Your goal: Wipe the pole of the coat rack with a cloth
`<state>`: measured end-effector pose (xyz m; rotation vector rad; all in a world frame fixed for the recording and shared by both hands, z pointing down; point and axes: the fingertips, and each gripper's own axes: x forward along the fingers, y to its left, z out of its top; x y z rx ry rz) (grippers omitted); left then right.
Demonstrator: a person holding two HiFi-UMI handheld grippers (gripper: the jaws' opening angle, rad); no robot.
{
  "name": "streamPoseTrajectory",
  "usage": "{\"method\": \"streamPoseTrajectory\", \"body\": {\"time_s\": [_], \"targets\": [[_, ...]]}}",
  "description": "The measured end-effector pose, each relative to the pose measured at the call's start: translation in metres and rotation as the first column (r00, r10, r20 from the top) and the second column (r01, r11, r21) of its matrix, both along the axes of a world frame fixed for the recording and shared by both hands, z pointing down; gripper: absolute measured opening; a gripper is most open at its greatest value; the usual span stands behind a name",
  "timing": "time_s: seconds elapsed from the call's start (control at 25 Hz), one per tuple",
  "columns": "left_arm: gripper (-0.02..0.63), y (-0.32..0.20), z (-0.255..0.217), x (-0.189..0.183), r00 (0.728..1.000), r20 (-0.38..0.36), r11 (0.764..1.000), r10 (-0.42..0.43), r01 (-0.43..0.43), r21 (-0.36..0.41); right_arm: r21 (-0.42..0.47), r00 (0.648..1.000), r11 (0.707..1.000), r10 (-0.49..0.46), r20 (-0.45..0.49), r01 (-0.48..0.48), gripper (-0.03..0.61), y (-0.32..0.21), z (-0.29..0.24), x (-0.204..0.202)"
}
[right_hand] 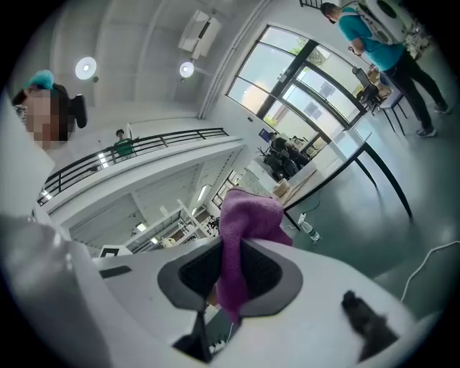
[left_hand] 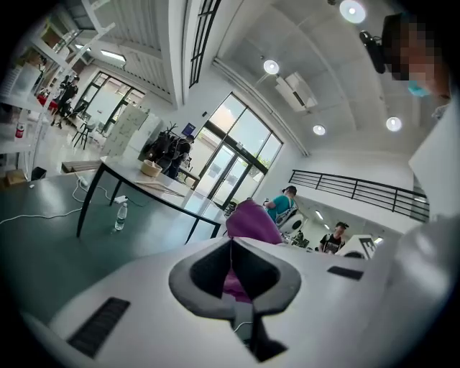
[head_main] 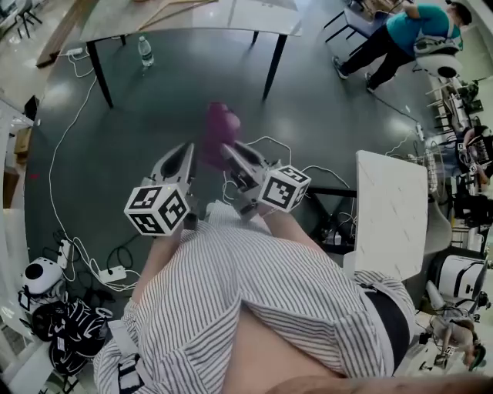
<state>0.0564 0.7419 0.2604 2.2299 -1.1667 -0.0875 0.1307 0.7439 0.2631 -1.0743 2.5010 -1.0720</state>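
A purple cloth (head_main: 218, 131) hangs bunched between the tips of my two grippers, above the dark floor. My right gripper (head_main: 229, 151) is shut on it. In the right gripper view the cloth (right_hand: 248, 215) passes between the grey pads and stands up past the right gripper (right_hand: 228, 251). My left gripper (head_main: 189, 149) sits just left of the cloth with its jaws closed. In the left gripper view the cloth (left_hand: 251, 221) shows beyond the left gripper (left_hand: 231, 246) and through the gap lower down. I cannot tell whether it is pinched there. No coat rack is in view.
A long table (head_main: 192, 19) on black legs stands ahead, a water bottle (head_main: 144, 52) on the floor under it. A white table (head_main: 389, 208) is at the right. Cables (head_main: 58, 154) and helmets (head_main: 42, 277) lie at the left. A person in a teal shirt (head_main: 408, 31) stands far right.
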Motion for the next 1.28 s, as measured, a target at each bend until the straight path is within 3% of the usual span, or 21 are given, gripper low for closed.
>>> {"method": "streamPoseTrajectory", "body": {"time_s": [0.2, 0.56, 0.92, 1.28], "targets": [[0.015, -0.007, 0.003, 0.011, 1.000, -0.006, 1.000, 0.002, -0.002, 0.002, 0.008, 0.995, 0.997, 0.071, -0.066, -0.071, 0.075, -0.016, 0.001, 0.017], [0.015, -0.027, 0.016, 0.034, 1.000, 0.011, 0.999, -0.023, 0.023, -0.033, -0.035, 0.995, 0.999, -0.014, -0.096, 0.011, 0.075, -0.029, 0.020, 0.026], [0.015, -0.052, 0.035, 0.045, 0.999, 0.029, 0.996, -0.013, 0.016, -0.092, -0.080, 0.996, 0.997, -0.030, -0.084, 0.023, 0.075, -0.063, 0.037, 0.032], [0.012, -0.145, 0.059, 0.009, 1.000, 0.020, 0.990, 0.003, 0.000, -0.142, -0.152, 0.998, 0.988, -0.004, -0.056, -0.005, 0.075, -0.152, 0.062, 0.000]]}}
